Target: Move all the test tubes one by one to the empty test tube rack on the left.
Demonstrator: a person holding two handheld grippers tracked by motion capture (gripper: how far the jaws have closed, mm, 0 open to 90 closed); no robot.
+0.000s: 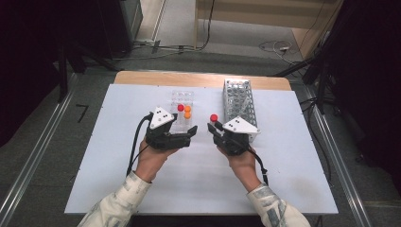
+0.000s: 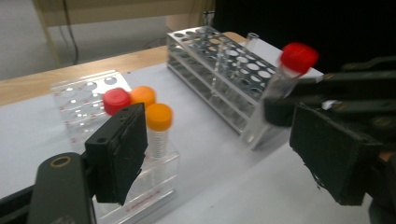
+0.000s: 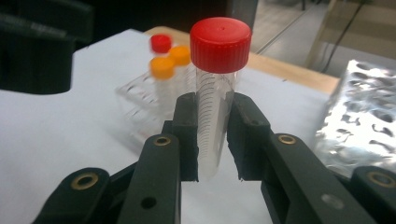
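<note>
Red-capped tube stands upright, clamped in the right claw above the tabletop, between the clear rack and the metal rack, while the left claw waits wide and empty just beside it.

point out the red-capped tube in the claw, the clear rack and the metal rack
red-capped tube (image 3: 219, 44), right gripper view, on its cap
clear rack (image 1: 182, 98), high view, on its top plate
metal rack (image 1: 239, 101), high view, on its perforated top

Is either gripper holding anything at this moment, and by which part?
The right gripper grips a red-capped tube by its clear body, below the cap, upright. The left gripper stands open, holding nothing.
</note>
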